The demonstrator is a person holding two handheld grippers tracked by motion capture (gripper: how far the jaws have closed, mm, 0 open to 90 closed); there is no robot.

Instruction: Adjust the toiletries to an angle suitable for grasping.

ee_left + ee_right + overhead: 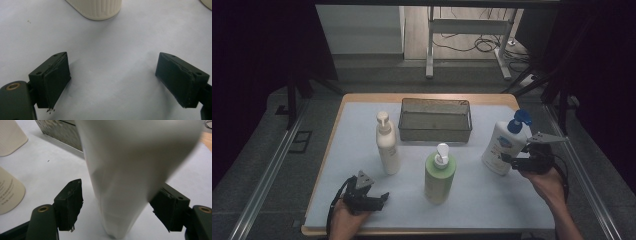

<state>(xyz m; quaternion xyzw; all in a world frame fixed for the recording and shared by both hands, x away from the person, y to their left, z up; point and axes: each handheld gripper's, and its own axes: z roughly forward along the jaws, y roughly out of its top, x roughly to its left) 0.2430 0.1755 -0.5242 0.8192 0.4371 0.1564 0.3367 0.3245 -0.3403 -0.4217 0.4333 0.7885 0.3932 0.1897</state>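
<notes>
**Bottle Leaning Between Slack Jaws at the Desk's Right Edge**

The right gripper has the white pump bottle with the blue head between its jaws, near the right edge of the desk. In the right gripper view the bottle is blurred and leans across the frame, its base low on the white mat between the jaws. The left jaw stands clearly apart from the bottle's wall; the right jaw is partly hidden behind the bottle, so contact there cannot be told. The jaws read as apart, not clamped.

The main risk, as I judge it, is a topple. The bottle is tall, looks tilted, and nothing visibly pinches it; if the hand drifts sideways, one jaw could knock the base out and send it over, perhaps off the near right edge. A second risk is a poor re-grip: closing low on the tapered, smooth wall could squeeze the bottle upward and out. A swing toward the mesh basket could also catch the pump head on its rim.

The left gripper rests low at the front left of the desk, its jaws wide apart over bare mat with nothing between them; the cream bottle's base stands just ahead, and a careless push forward could bump it.

Count: three pump bottles — one cream, one green, one white with a blue head — one mesh basket, two grippers.
</notes>
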